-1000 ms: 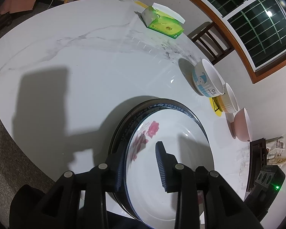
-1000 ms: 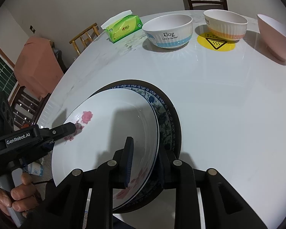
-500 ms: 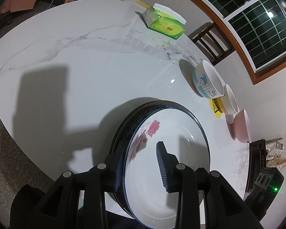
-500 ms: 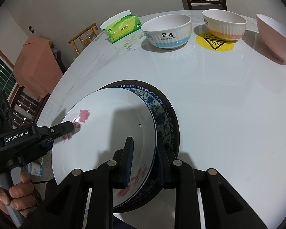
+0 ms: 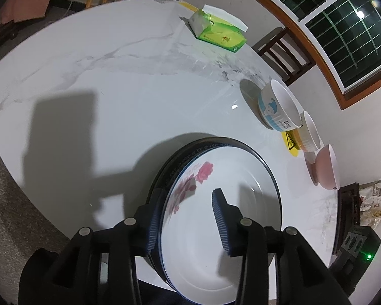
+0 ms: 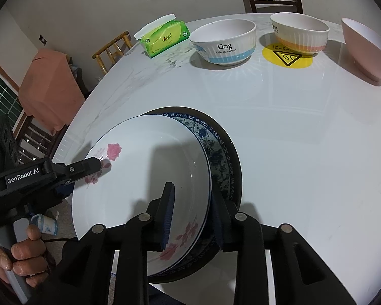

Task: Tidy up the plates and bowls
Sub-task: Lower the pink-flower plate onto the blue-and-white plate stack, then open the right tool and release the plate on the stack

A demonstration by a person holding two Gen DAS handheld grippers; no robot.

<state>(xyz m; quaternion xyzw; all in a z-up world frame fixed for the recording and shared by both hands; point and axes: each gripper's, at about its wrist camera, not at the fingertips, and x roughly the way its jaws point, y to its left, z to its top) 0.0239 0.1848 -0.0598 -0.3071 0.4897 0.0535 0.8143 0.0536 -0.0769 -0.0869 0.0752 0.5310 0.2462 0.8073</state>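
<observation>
1. The white plate (image 6: 144,178) with pink roses lies on top of a blue-patterned plate (image 6: 216,152), which sits on a dark plate (image 6: 235,167); the stack stands at the near edge of the table (image 6: 292,127).
2. The white plate sits off-centre on the stack, shifted away from the bowls' side, so the blue rim shows as a crescent.
3. The left gripper (image 5: 188,218) straddles the white plate's rim near the rose print; its jaws are opening, with the rim between them and a clear gap at the inner pad.
4. The right gripper (image 6: 193,218) straddles the opposite rim of the white plate; its jaws are also opening, the rim between them, the inner pad standing off the plate.
5. The step looks like letting the plate go onto the stack. Doing it well likely means spreading both jaws fully before lifting, then drawing straight out, so no pad drags the plate further off-centre.
6. Beyond the stack, three bowls wait in a row: a blue-banded bowl (image 6: 223,42), an orange-banded bowl (image 6: 299,34) and a pink bowl (image 6: 365,50), with a tissue pack (image 6: 165,38) beside the first.
</observation>
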